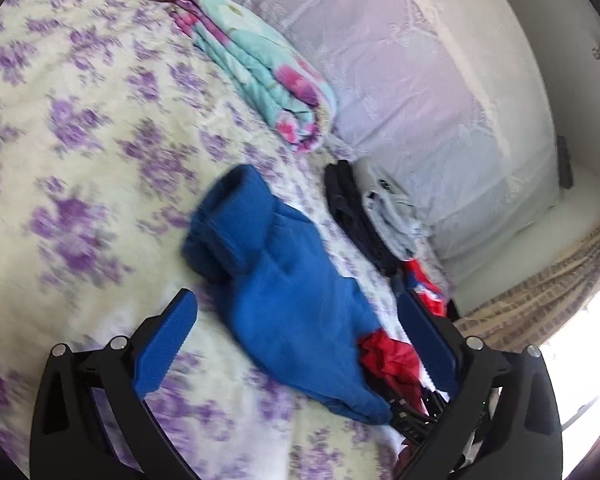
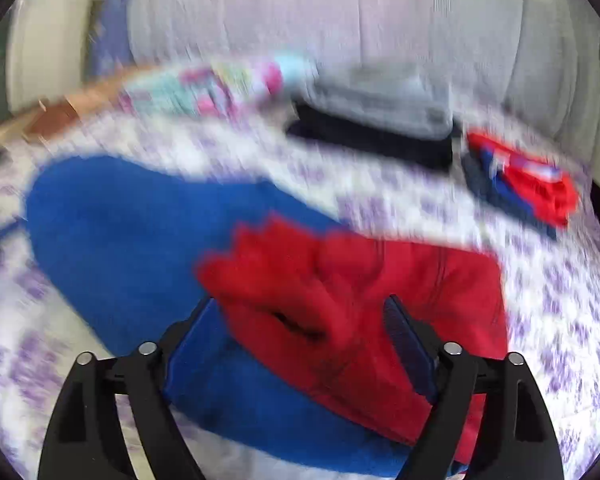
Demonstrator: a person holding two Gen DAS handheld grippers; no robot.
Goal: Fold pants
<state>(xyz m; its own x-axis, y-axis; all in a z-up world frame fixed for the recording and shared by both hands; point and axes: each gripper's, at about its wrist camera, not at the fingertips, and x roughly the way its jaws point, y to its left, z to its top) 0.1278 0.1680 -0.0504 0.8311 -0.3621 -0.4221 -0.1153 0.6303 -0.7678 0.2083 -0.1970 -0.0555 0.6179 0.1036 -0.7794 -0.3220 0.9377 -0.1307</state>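
Blue-padded fingers of the left gripper [image 1: 296, 344] stand wide apart in the left wrist view, released, with nothing clamped between them; they hover over a bedsheet [image 1: 80, 128] printed with purple flowers. Between those fingers and running up to the left lie the blue pants [image 1: 284, 296], spread on the sheet, with one end rolled or bunched into a thick lump near the middle of the bed. Just right of the pants' lower end, against the right finger, sits a crumpled red garment [image 1: 388, 360]. Further up, a folded teal and pink blanket [image 1: 260, 68] rests beside a large pale pillow [image 1: 420, 80], and a small stack of dark and grey folded clothes [image 1: 364, 212] lies between the pants and that pillow. The right wrist view is heavily blurred. There the right gripper [image 2: 304, 316] has its fingers spread on either side of bunched red cloth [image 2: 340, 288], which lies on top of the blue pants [image 2: 120, 240]; the red fabric fills the gap between the fingers, but I cannot tell whether they are pinching it. Beyond it, toward the right, are the dark and grey stack [image 2: 380, 128] and another red and blue folded piece [image 2: 528, 184].
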